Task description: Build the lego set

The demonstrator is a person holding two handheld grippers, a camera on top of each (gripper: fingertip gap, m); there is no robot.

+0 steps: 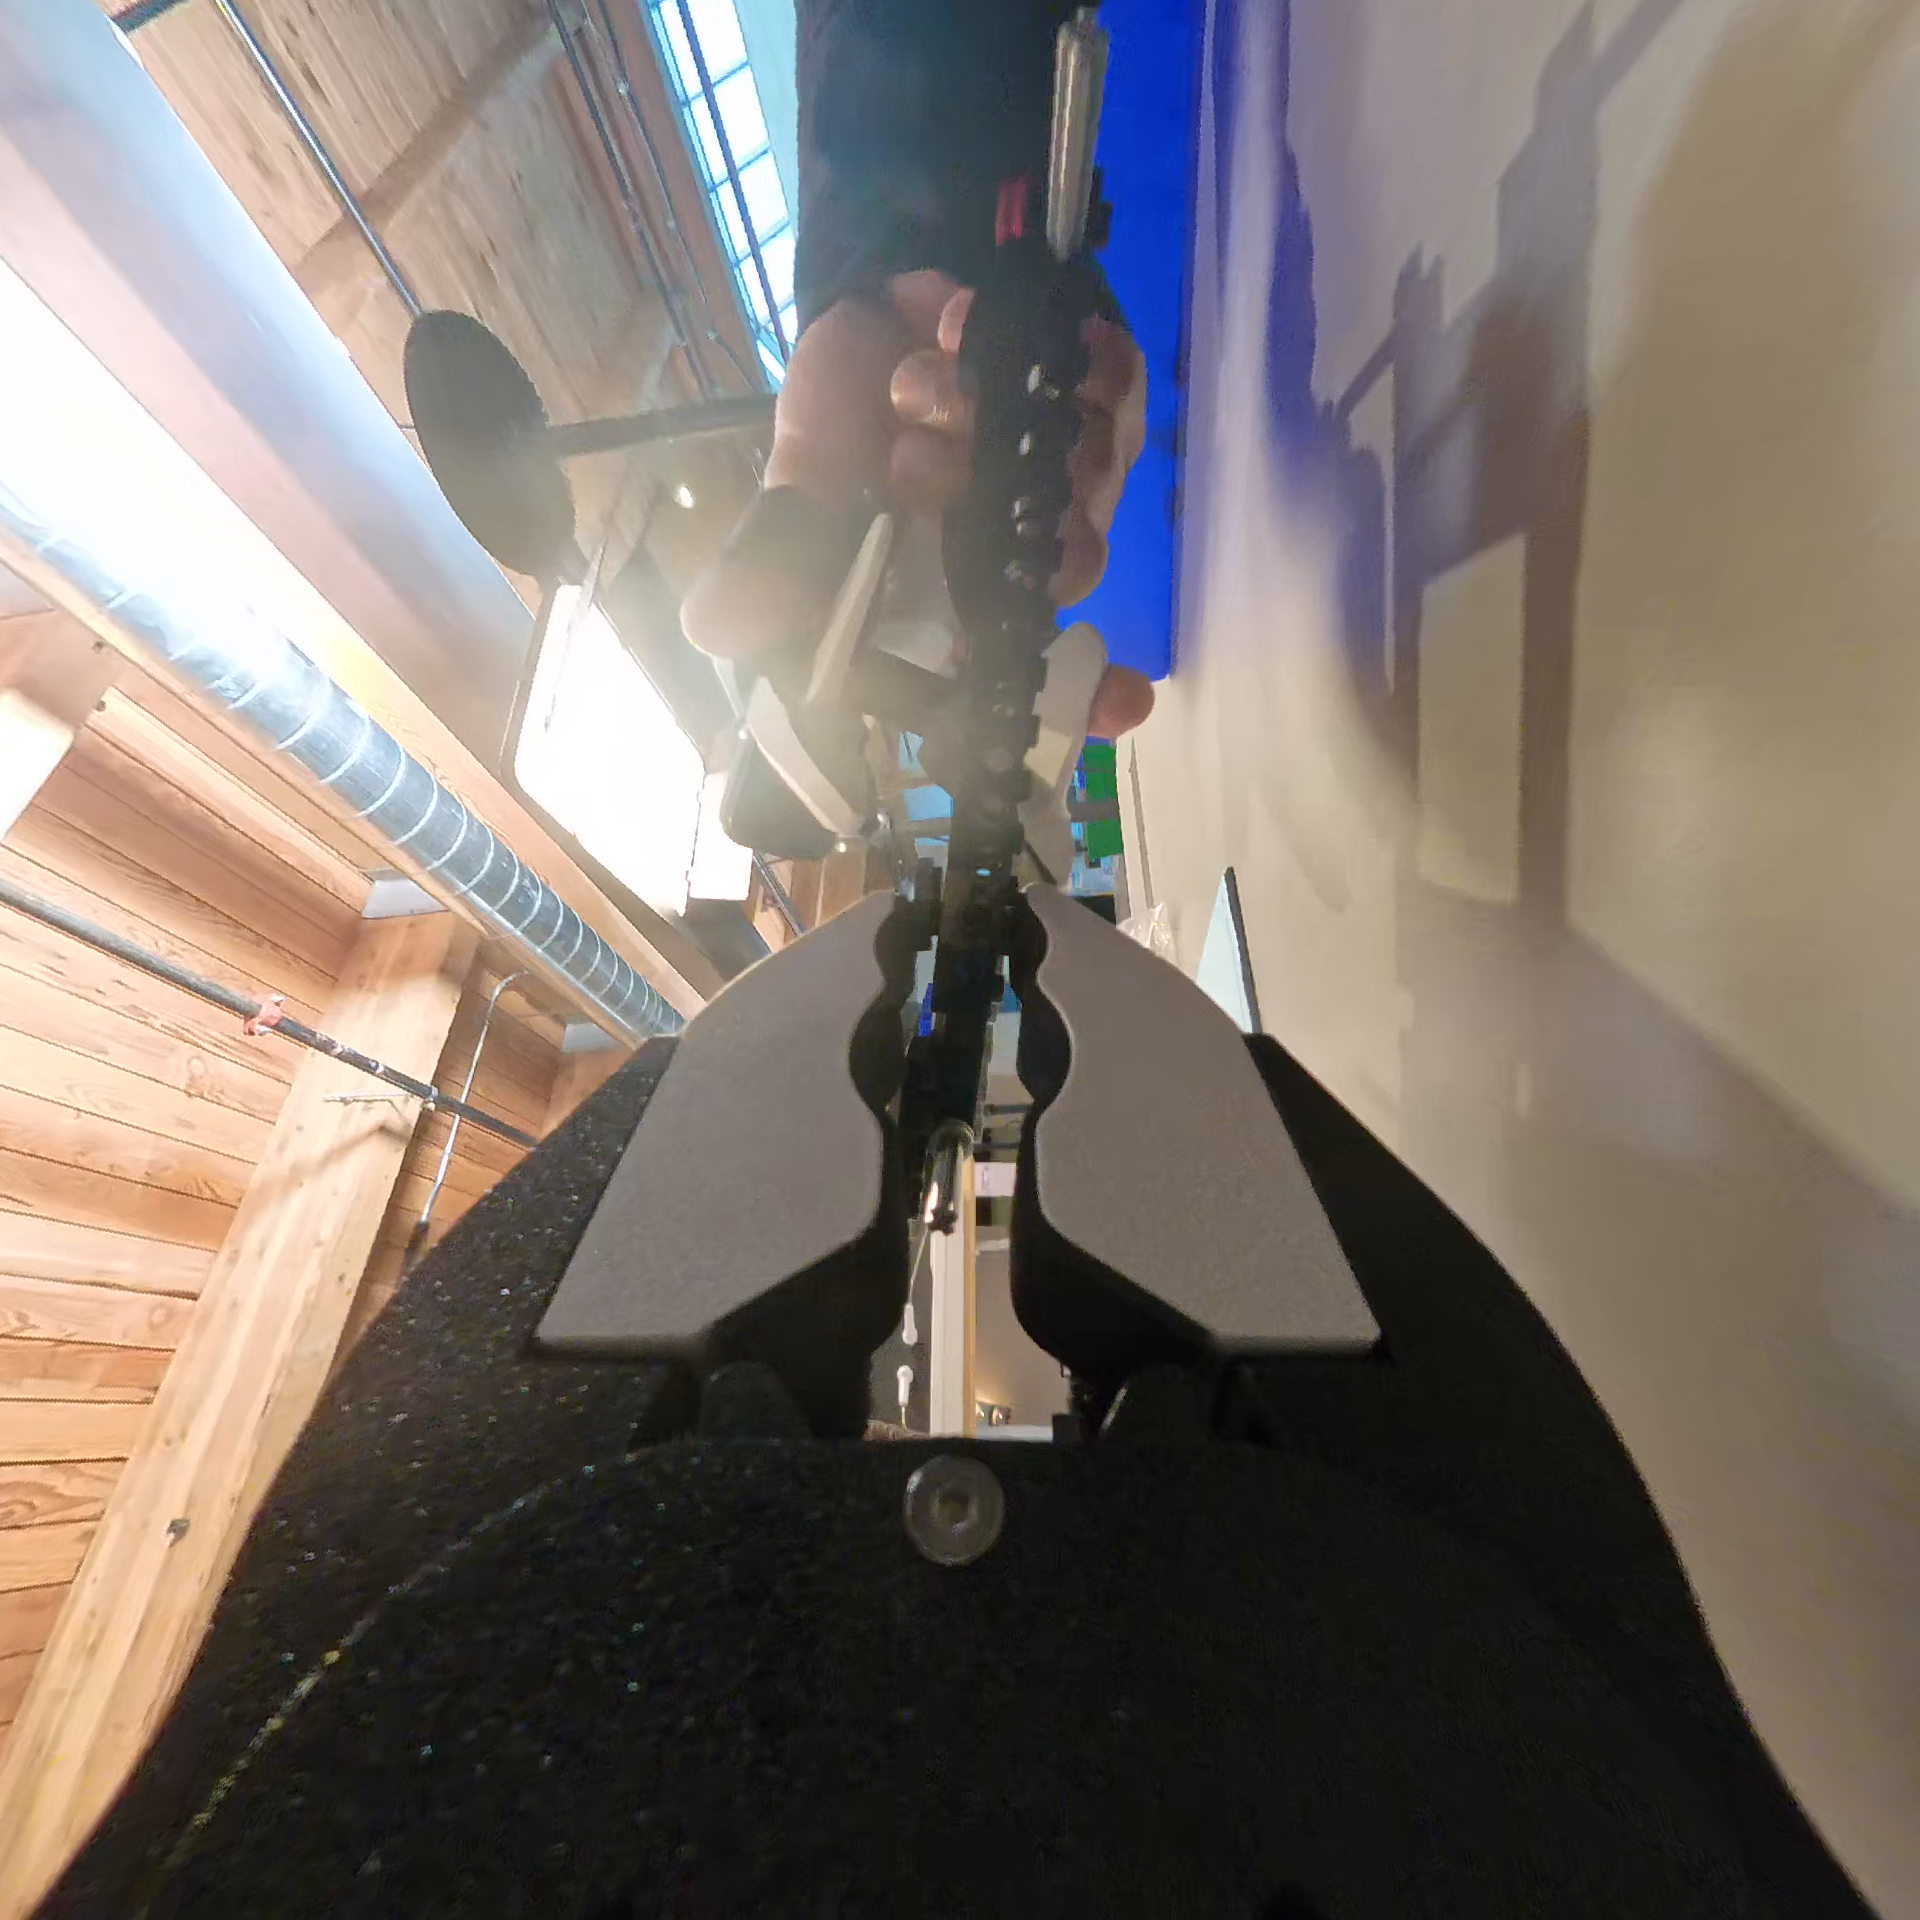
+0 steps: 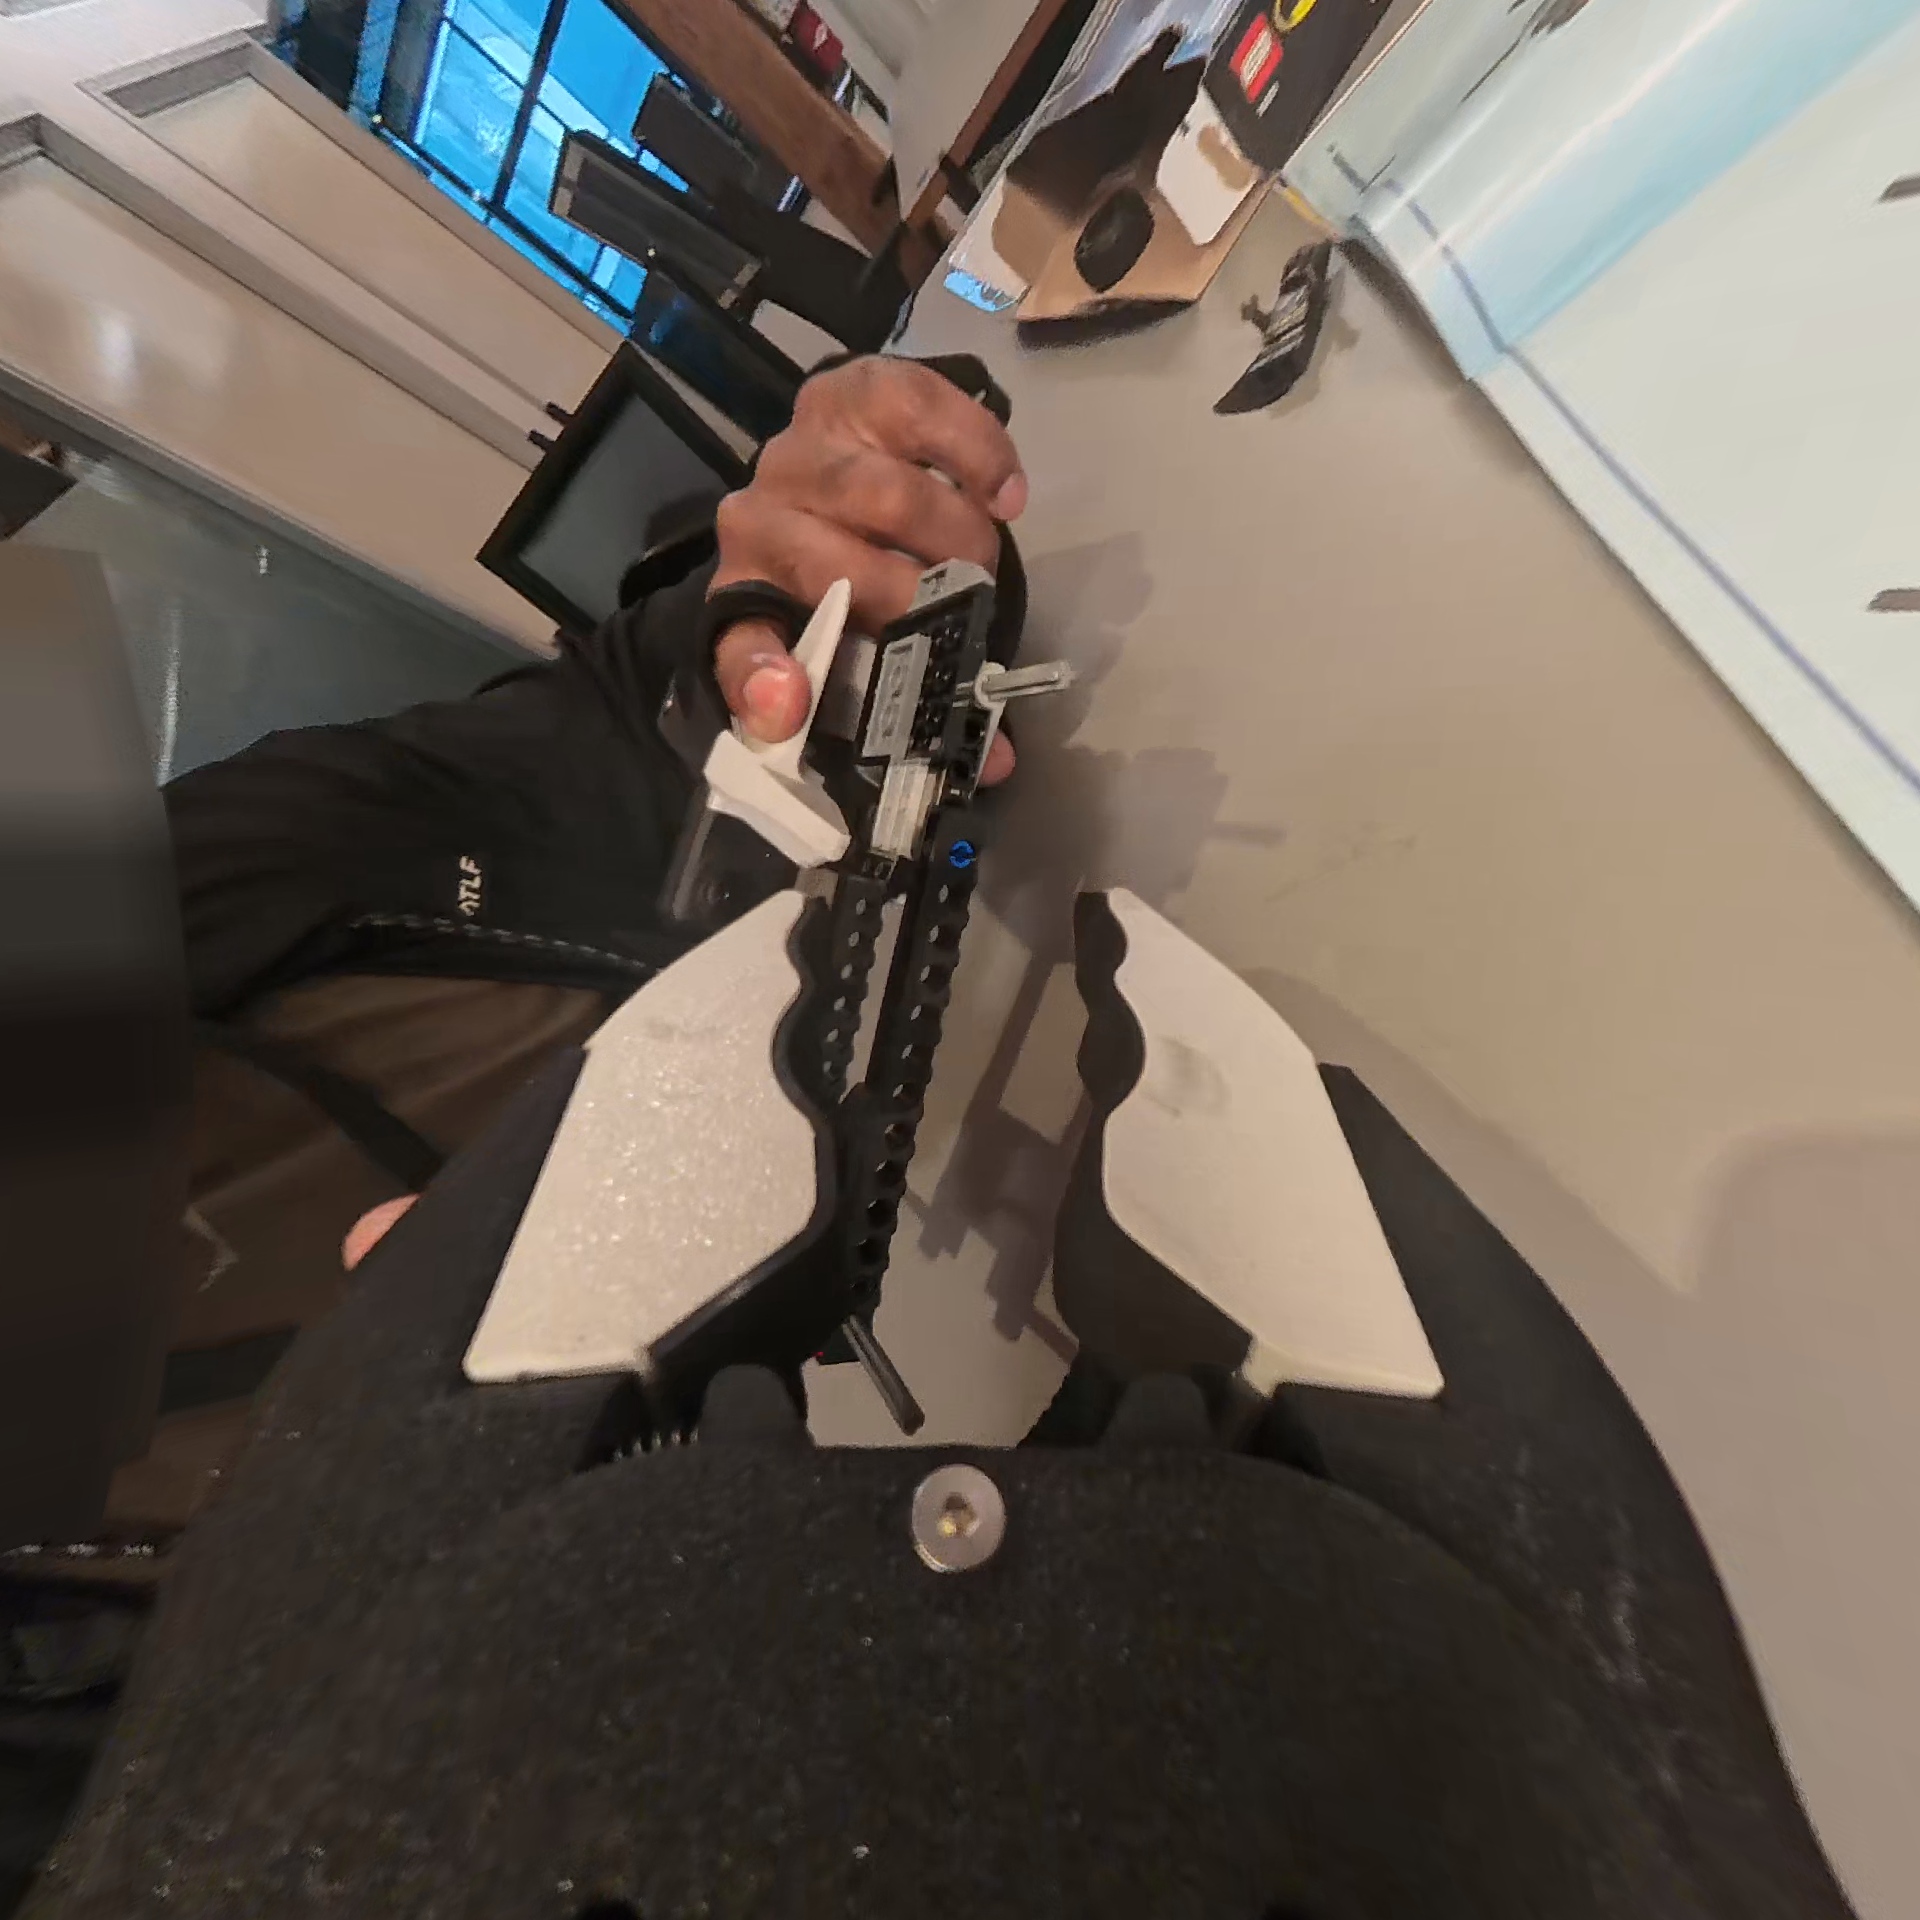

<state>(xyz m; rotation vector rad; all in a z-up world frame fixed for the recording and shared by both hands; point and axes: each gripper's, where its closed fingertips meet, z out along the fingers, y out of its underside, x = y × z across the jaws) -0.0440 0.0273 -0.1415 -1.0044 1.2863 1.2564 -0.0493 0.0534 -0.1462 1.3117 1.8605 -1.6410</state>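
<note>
A long black toy-brick beam assembly with rows of holes [image 1: 956, 997] runs between my two grippers. My left gripper [image 1: 961, 904] is shut on one end of it, both pads pressing its sides. In the right wrist view the same assembly [image 2: 935, 966] lies along the left finger [image 2: 707, 1091] of my right gripper [image 2: 940, 904], with a clear gap to the right finger, so that gripper is open. The assembly's far end carries grey parts [image 2: 904, 707] and a grey axle [image 2: 1023, 681], where the left gripper's white finger [image 2: 774, 779] and a hand [image 2: 873, 478] show.
A grey table [image 2: 1403, 831] lies below, with a cardboard box [image 2: 1132, 208], a small black brick piece [image 2: 1283, 312] and a pale blue sheet [image 2: 1714, 312] at its far side. A dark sleeve [image 2: 416, 831] is on the left. The left wrist view looks up at a wooden ceiling and duct [image 1: 416, 790]. Left and right tips are no more than a few centimetres apart.
</note>
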